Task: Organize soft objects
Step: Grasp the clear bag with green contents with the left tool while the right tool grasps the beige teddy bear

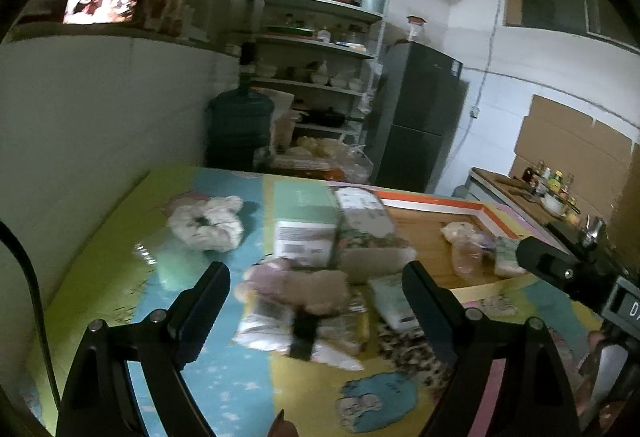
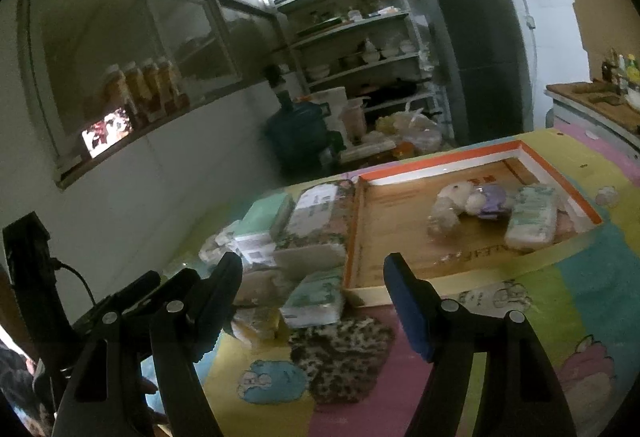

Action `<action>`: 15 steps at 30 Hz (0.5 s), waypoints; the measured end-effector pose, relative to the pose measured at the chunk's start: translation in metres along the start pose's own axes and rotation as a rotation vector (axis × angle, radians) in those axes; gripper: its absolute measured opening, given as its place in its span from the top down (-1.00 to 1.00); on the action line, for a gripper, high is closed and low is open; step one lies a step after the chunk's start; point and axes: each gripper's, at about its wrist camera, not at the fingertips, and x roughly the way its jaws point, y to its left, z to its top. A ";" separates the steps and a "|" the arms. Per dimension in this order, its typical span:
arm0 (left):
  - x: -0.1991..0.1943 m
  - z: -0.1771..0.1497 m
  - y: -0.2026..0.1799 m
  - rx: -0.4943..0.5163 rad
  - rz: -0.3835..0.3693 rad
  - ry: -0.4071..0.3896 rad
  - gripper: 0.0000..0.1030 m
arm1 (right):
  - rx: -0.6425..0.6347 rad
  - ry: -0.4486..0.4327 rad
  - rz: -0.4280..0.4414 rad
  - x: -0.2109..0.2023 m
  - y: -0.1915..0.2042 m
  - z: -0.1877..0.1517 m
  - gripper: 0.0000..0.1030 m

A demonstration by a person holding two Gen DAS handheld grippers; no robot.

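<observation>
Both claws stand released, gripping nothing: the left gripper (image 1: pixel 316 289) over a fuzzy plush toy (image 1: pixel 296 287), the right gripper (image 2: pixel 312 277) above a crinkly tissue pack (image 2: pixel 314 301). At two o'clock in the right wrist view, the shallow orange-rimmed wooden tray (image 2: pixel 440 165) holds a furry stuffed bear (image 2: pixel 464 203).

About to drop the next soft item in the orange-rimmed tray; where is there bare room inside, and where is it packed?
In the tray, the near-left wooden floor is free, bordered by the left rim and the plush toy. The far-right end is crowded by the toy and tissue pack. Outside the left rim, boxes and packs crowd the mat.
</observation>
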 end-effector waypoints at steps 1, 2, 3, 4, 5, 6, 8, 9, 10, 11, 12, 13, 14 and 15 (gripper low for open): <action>-0.001 -0.001 0.005 -0.008 0.004 0.001 -0.70 | -0.003 0.003 0.003 0.002 0.003 0.000 -0.45; -0.002 -0.001 0.011 -0.016 0.008 0.002 -0.70 | -0.006 0.006 0.004 0.004 0.005 -0.001 -0.45; -0.002 -0.002 0.016 -0.023 0.013 0.004 -0.70 | -0.010 0.009 0.004 0.005 0.007 -0.001 -0.45; -0.003 -0.002 0.020 -0.029 0.018 0.004 -0.70 | -0.015 0.013 0.004 0.007 0.012 -0.002 -0.45; -0.004 -0.004 0.025 -0.034 0.024 0.002 -0.70 | -0.021 0.017 0.005 0.010 0.016 -0.003 -0.45; -0.005 -0.004 0.030 -0.041 0.031 0.001 -0.70 | -0.027 0.021 0.005 0.012 0.019 -0.003 -0.45; -0.005 -0.005 0.040 -0.052 0.038 0.000 -0.70 | -0.038 0.029 0.004 0.015 0.024 -0.005 -0.45; -0.006 -0.006 0.045 -0.060 0.042 0.001 -0.70 | -0.044 0.033 0.006 0.017 0.027 -0.006 -0.45; -0.006 -0.007 0.049 -0.065 0.046 0.001 -0.70 | -0.050 0.038 0.006 0.019 0.031 -0.007 -0.45; -0.006 -0.008 0.054 -0.072 0.050 0.003 -0.70 | -0.057 0.045 0.007 0.022 0.034 -0.008 -0.45; -0.006 -0.009 0.058 -0.077 0.054 0.004 -0.70 | -0.062 0.050 0.008 0.024 0.037 -0.008 -0.45; -0.006 -0.010 0.062 -0.082 0.058 0.005 -0.70 | -0.068 0.057 0.009 0.027 0.040 -0.010 -0.45; -0.006 -0.011 0.067 -0.086 0.064 0.006 -0.70 | -0.073 0.063 0.011 0.030 0.043 -0.011 -0.45; -0.006 -0.012 0.072 -0.090 0.069 0.006 -0.70 | -0.077 0.068 0.012 0.032 0.046 -0.011 -0.45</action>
